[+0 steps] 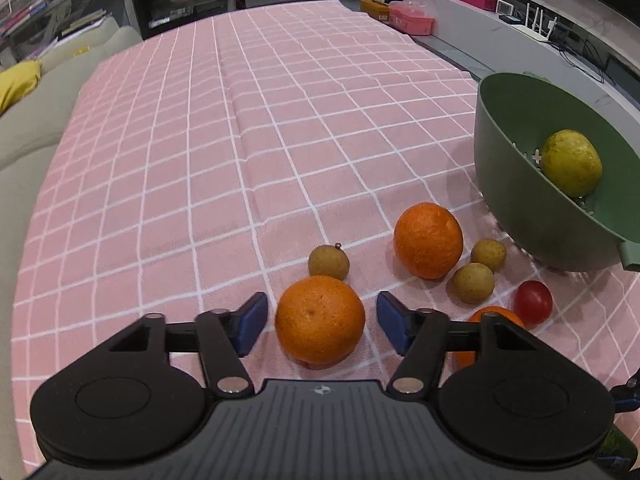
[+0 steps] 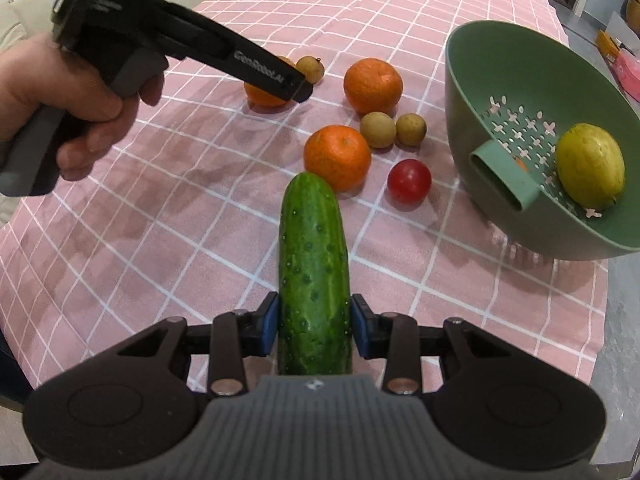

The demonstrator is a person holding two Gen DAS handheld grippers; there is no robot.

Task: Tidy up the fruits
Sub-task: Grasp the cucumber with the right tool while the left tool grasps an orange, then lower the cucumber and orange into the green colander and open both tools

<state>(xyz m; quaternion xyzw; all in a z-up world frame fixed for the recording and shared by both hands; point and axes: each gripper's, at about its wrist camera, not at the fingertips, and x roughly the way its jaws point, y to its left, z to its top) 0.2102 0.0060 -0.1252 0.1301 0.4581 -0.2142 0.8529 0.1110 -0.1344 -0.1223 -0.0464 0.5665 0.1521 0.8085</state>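
Two claws at work, one orange about to be picked

Left gripper (image 1: 322, 322) brackets the near orange (image 1: 320, 320), pads just apart; it must close, then lift toward the green colander (image 1: 516, 184). Right gripper (image 2: 314, 326) clamps the cucumber (image 2: 314, 264)

Both grippers are matte black: the left gripper (image 1: 322, 322) and right gripper (image 2: 314, 326) each have blue pads (image 1: 252, 326), silver pivot screws, round side discs and a ribbed grey centre plate with a small emblem. At upper left of the right view, white lettering marks the black bar above a grey handle.
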